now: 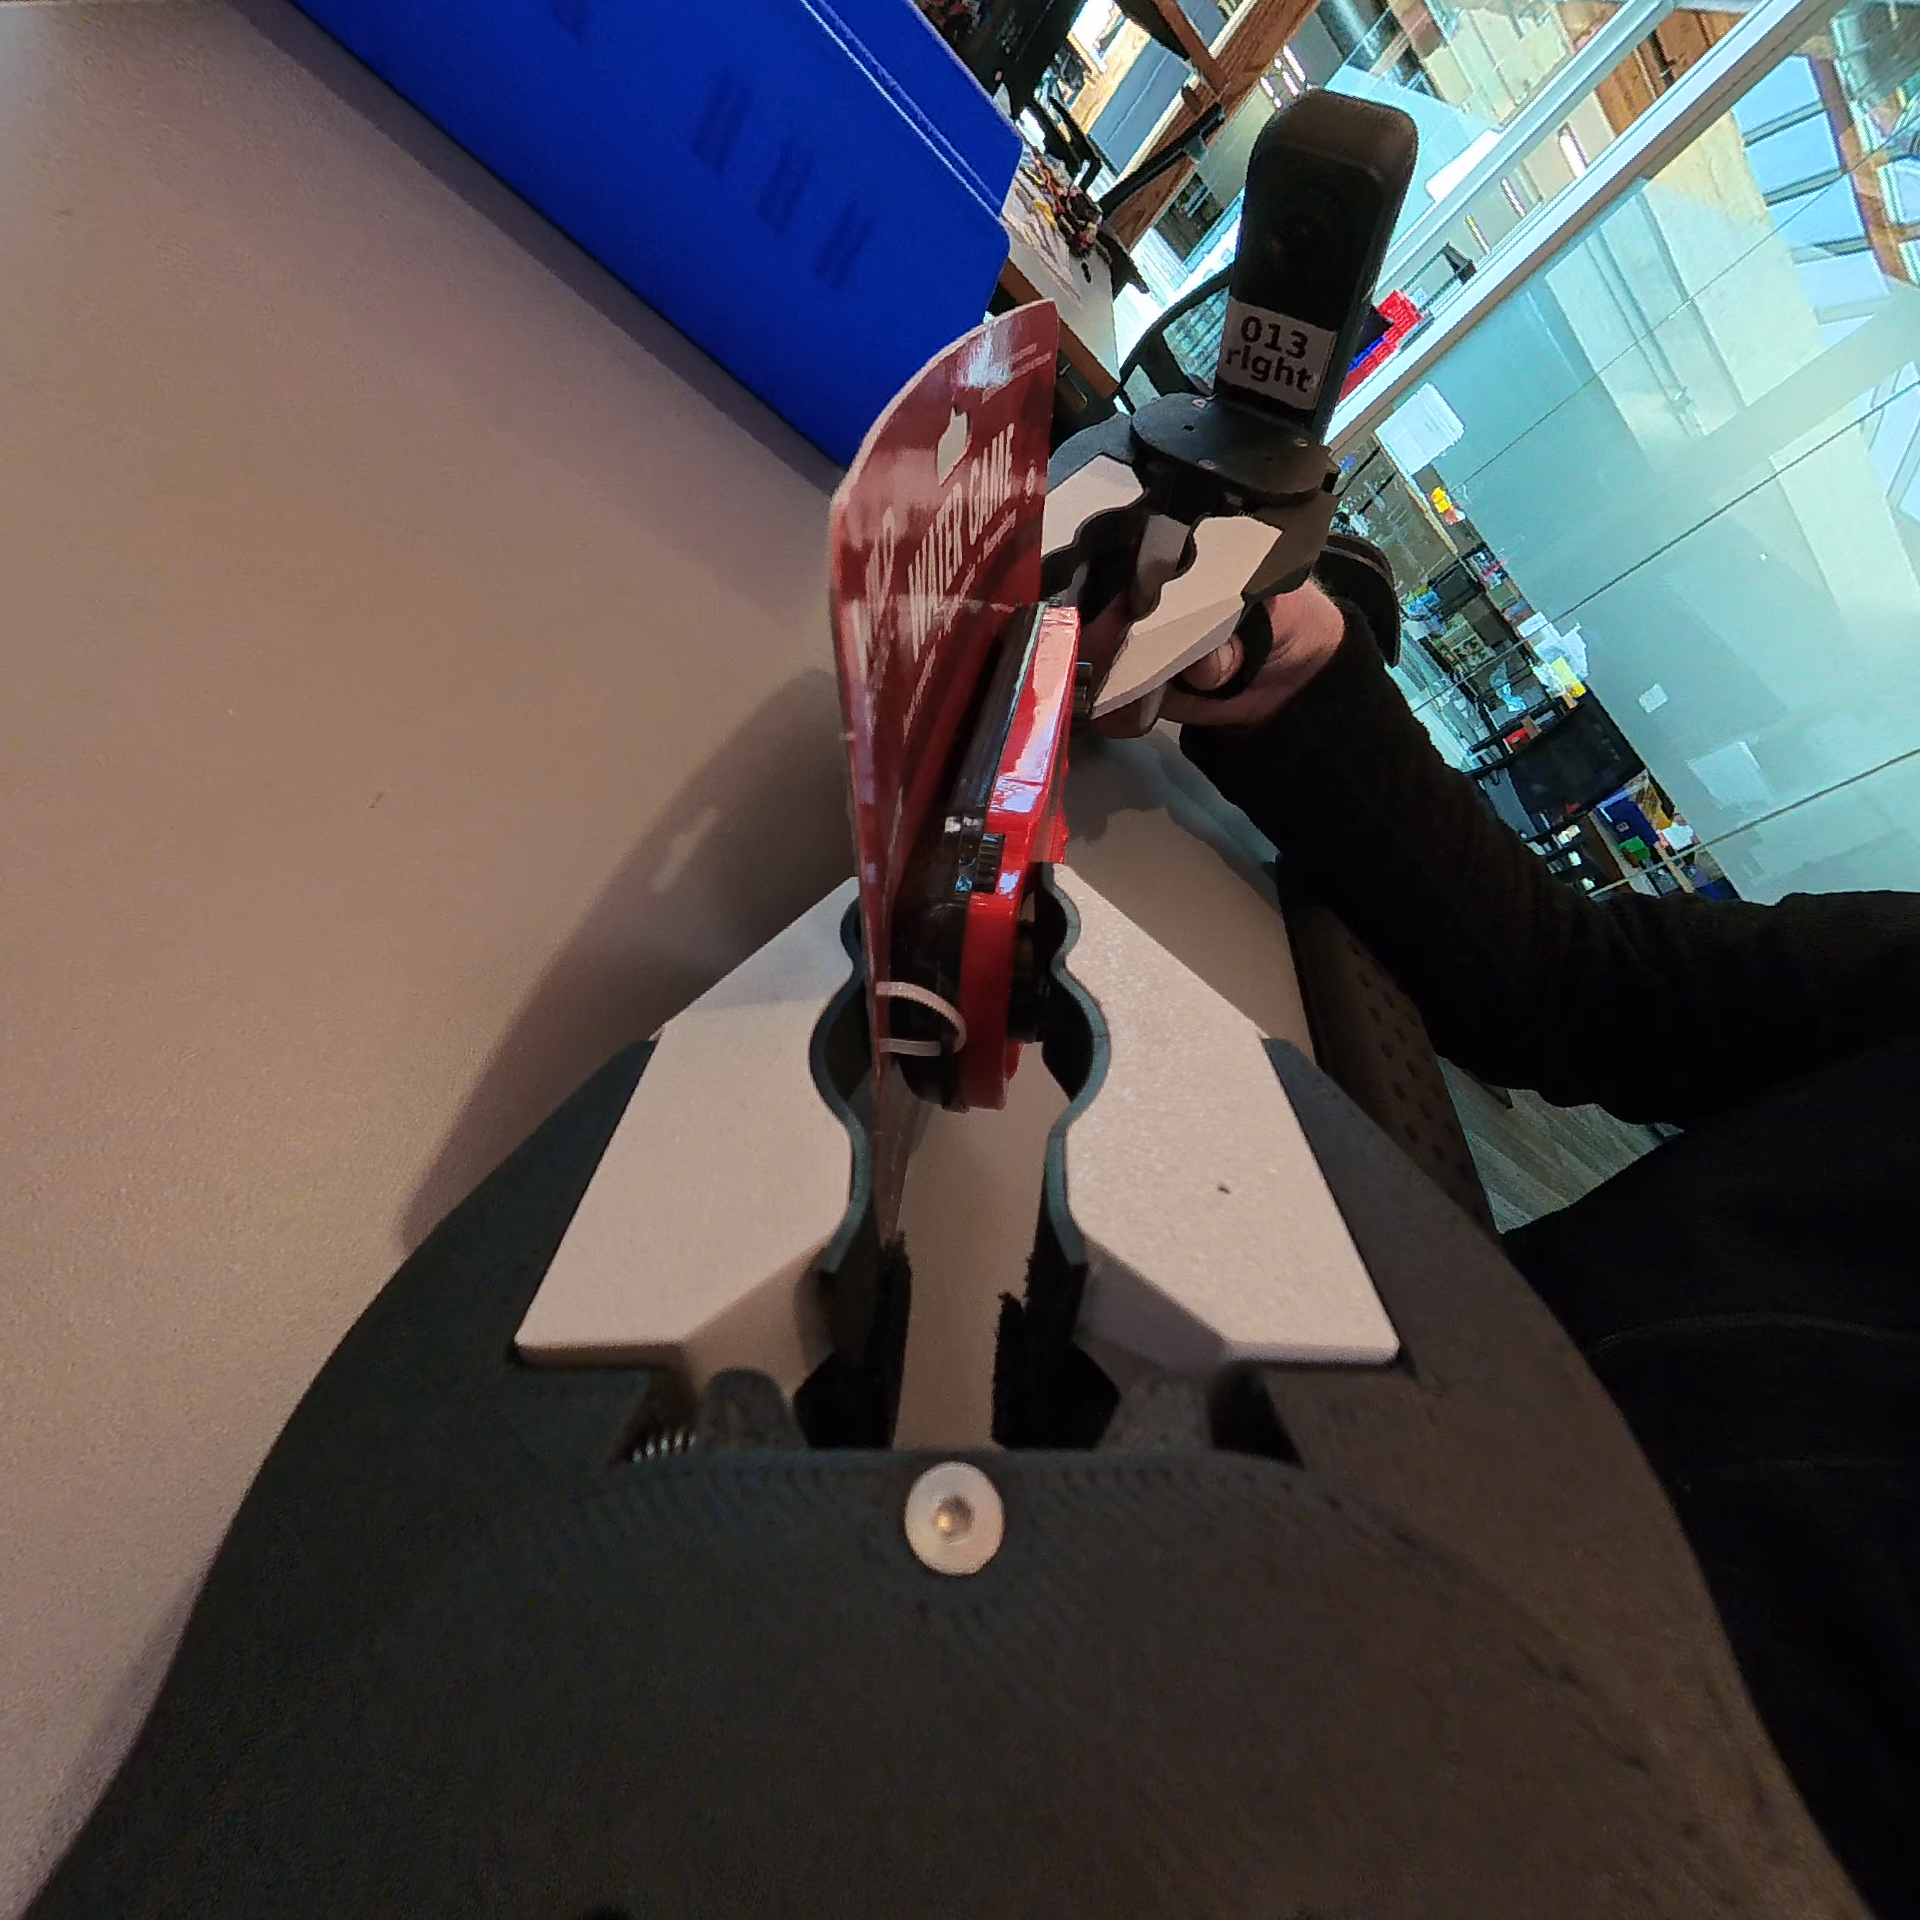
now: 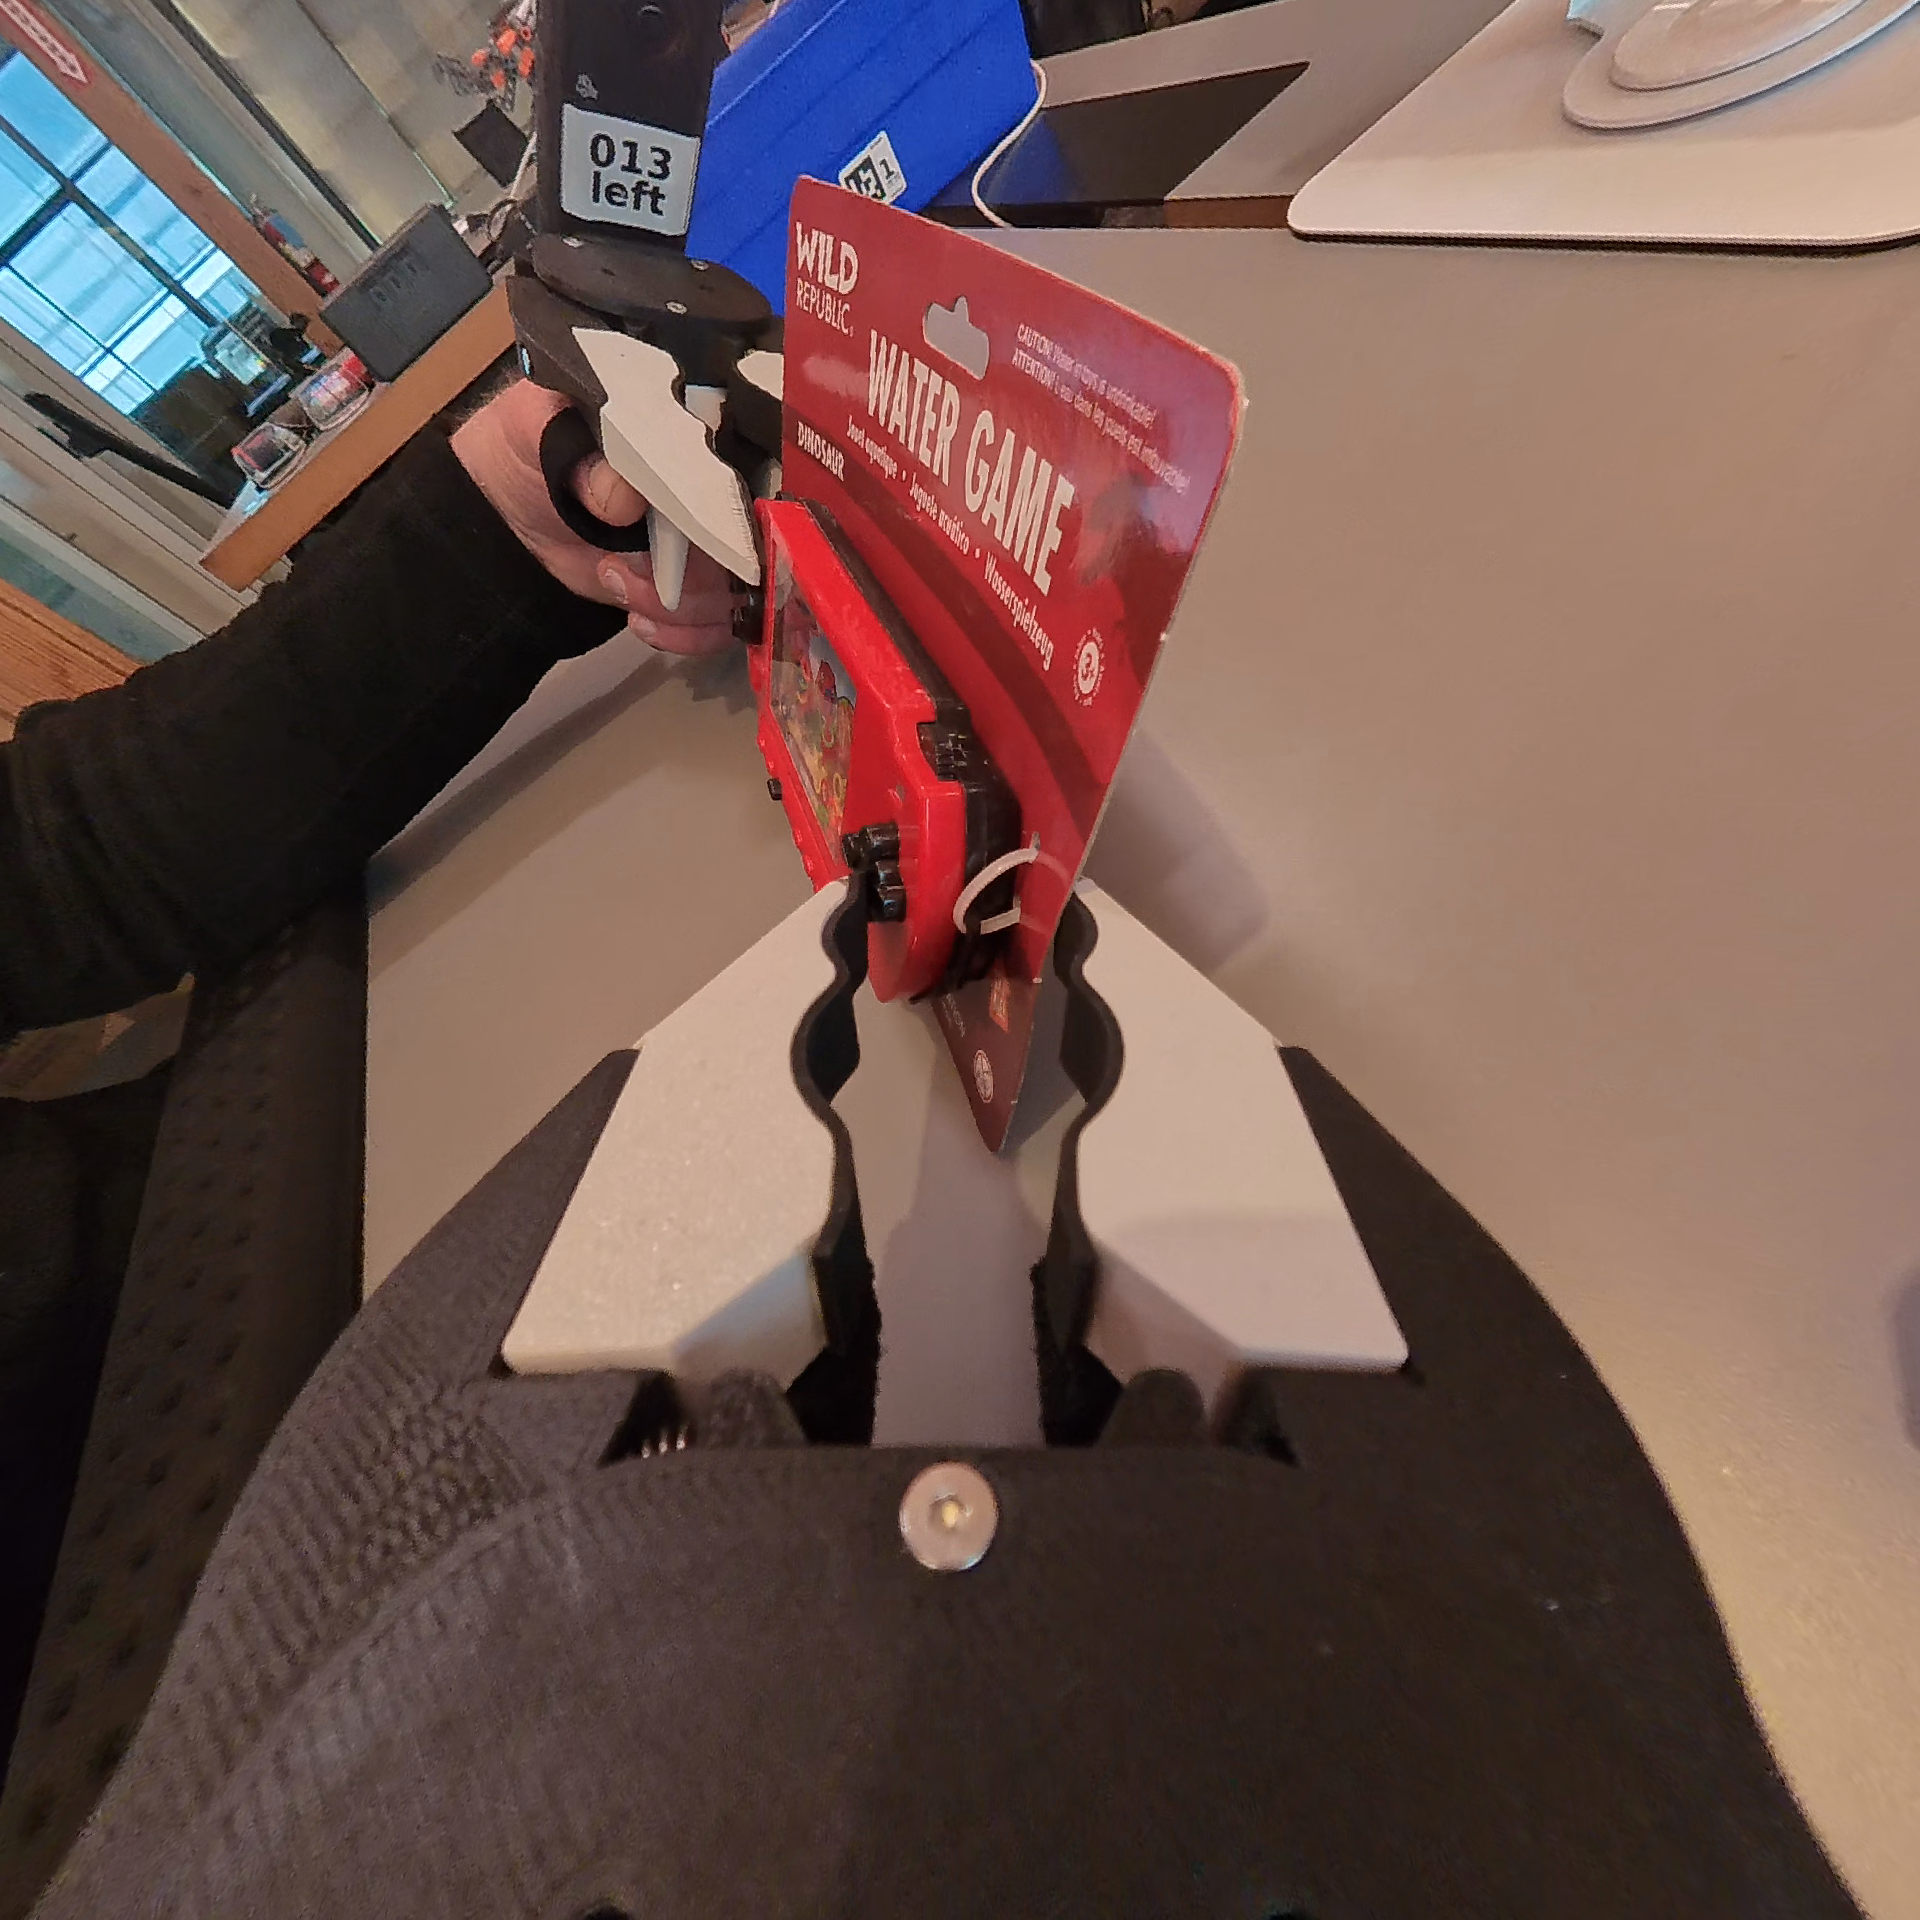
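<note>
While the red handheld toy game point(image 2: 883, 790) on its red backing card point(image 2: 1039, 447) is held upright above the grey table point(image 2: 1558, 727), clamped at opposite ends by the narrowly parted left gripper point(image 1: 961, 935) and right gripper point(image 2: 961, 935), both grips are best kept evenly matched so the card is not bent.

Smooth grey table point(image 2: 1558, 727), a blue bin point(image 1: 748, 156) and pale mat point(image 2: 1558, 177) at its far edge
</note>
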